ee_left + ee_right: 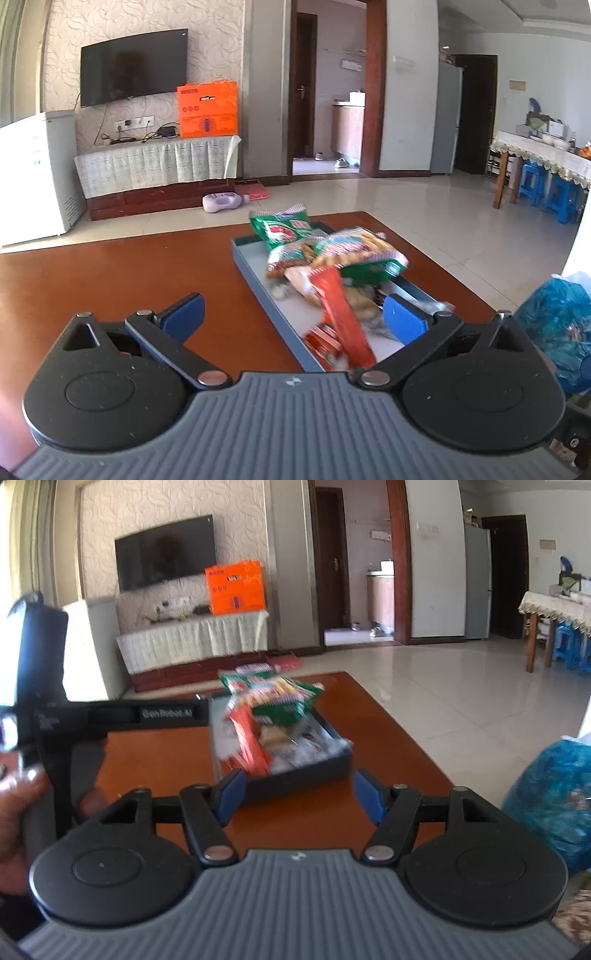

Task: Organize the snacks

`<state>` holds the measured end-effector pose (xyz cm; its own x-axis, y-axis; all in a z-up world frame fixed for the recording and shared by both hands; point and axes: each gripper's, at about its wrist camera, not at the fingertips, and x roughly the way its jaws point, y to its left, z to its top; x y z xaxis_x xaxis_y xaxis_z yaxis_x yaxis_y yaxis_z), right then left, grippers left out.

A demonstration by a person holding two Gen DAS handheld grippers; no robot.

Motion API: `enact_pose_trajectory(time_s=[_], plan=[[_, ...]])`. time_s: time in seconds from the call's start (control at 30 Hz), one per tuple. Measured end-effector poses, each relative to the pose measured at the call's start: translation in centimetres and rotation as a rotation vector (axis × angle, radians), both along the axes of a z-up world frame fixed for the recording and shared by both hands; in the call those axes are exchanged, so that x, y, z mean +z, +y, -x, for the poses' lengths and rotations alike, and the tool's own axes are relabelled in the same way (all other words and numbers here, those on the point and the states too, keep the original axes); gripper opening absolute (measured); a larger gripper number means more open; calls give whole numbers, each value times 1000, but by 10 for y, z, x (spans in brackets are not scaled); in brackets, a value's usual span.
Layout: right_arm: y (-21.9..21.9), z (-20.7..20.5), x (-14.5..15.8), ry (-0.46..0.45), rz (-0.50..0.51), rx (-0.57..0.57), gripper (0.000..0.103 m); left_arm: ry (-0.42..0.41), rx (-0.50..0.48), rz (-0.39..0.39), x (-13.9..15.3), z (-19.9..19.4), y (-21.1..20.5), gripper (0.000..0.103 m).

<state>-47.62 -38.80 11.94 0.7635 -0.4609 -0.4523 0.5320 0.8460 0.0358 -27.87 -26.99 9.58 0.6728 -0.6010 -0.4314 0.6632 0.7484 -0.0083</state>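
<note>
A grey tray (251, 273) sits on the brown table (110, 280), piled with snacks. Green bags (280, 229) lie at its far end, a long red packet (343, 317) slants across the middle, and a small orange-red packet (325, 343) lies near the front. My left gripper (294, 319) is open over the tray's near end, its right pad (404, 321) among the snacks without pressing any. My right gripper (300, 798) is open just short of the tray (295, 779), with nothing between its pads. There the red packet (247, 742) and green bags (280, 698) look blurred.
A blue plastic bag (557, 325) sits at the right, also in the right wrist view (554, 801). A hand (14, 812) holds the other gripper's handle at the left. Beyond the table are tiled floor, a TV stand (155, 162) and a dining table with blue stools (532, 184).
</note>
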Motion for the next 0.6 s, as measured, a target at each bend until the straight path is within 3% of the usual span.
enact_pose_trajectory(time_s=[0.17,0.37,0.6], plan=[[-1,25,-12,26,-26,-23,67,-18,-26,6,-3,23,5,103],[5,26,-15,50,-4,-19,67,-53,27,-18,-1,34,13,103],[19,20,-19,91,26,25,67,-19,48,2,5,37,28,103]])
